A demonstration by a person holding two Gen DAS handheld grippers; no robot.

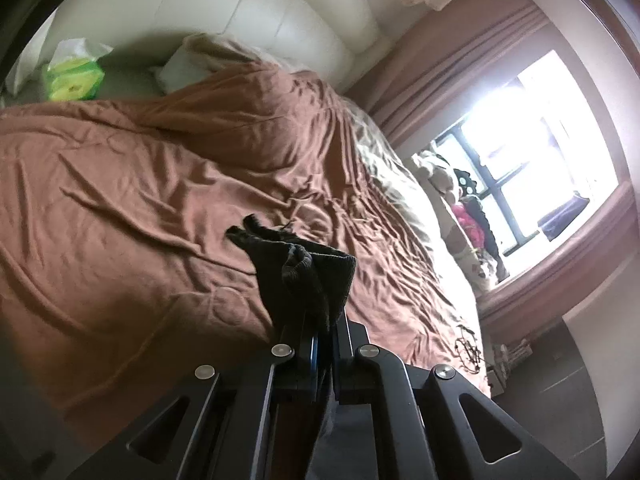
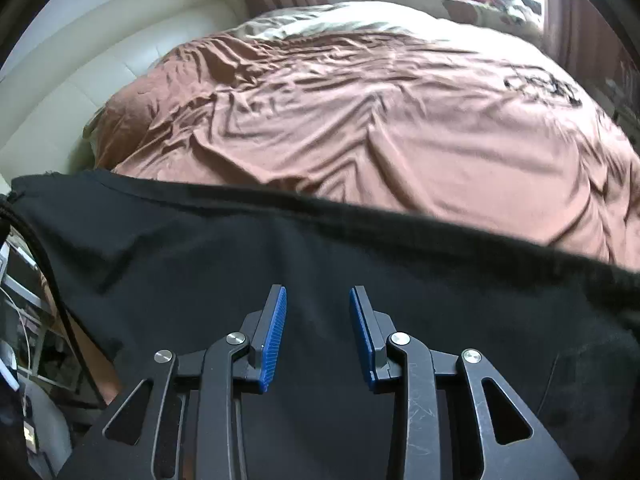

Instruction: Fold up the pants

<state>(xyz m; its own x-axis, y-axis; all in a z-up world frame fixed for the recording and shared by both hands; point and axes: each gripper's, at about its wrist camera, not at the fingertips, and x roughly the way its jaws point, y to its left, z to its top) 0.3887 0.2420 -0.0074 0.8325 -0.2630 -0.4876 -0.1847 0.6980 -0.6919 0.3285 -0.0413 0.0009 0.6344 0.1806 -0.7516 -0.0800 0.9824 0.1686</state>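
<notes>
My left gripper [image 1: 320,322] is shut on a bunched end of the black pants [image 1: 308,276], a ribbed band with a cord, held up above the brown bedcover [image 1: 160,160]. The cloth hides its fingertips. In the right wrist view the black pants [image 2: 240,248] stretch as a wide dark sheet across the lower half, above the brown bedcover [image 2: 360,120]. A black cord hangs at the sheet's left edge. My right gripper [image 2: 318,300] stands open in front of this cloth. Its blue pads [image 2: 274,340] are apart with nothing pinched between them.
A white padded headboard [image 1: 240,8] runs along the bed's far end, with a green packet [image 1: 72,76] and pillows by it. Soft toys [image 1: 460,192] lie on the window sill beyond the bed. Dark floor [image 1: 560,392] shows at the right; cluttered furniture [image 2: 24,300] stands at the left.
</notes>
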